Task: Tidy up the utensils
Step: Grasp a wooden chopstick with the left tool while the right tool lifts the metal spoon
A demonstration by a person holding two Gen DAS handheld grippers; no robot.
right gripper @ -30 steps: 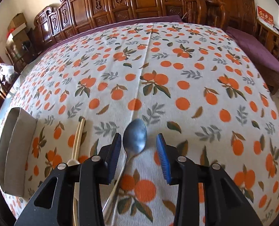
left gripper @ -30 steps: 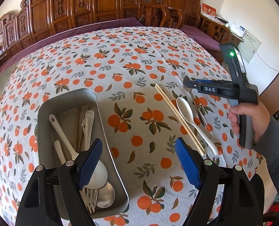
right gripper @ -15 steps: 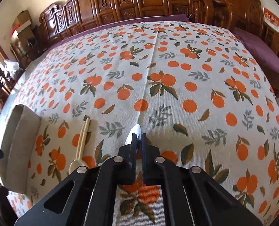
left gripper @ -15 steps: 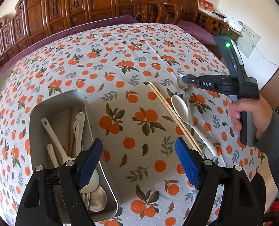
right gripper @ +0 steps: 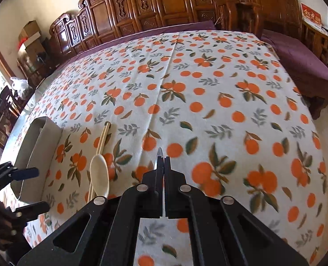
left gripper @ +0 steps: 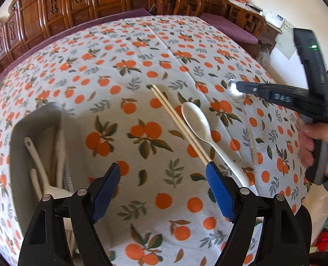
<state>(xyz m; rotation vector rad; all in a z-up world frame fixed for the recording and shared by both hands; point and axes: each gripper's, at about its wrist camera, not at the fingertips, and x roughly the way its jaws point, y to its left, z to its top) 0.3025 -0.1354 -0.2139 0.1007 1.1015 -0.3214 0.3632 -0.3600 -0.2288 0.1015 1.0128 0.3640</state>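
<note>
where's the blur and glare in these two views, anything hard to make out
Left wrist view: motion blur smears the grey metal tray and the utensils inside; a bright glint whitens the shiny metal spoon clamped in the right gripper. Right wrist view: that spoon shows only edge-on as a thin sliver; tablecloth edges blur, and fisheye bends the table.

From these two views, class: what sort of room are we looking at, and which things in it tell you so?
Probably a home dining room. A big table under an orange-print tablecloth, carved wooden chairs lined up beyond it, and chopsticks and a white spoon lying out.
</note>
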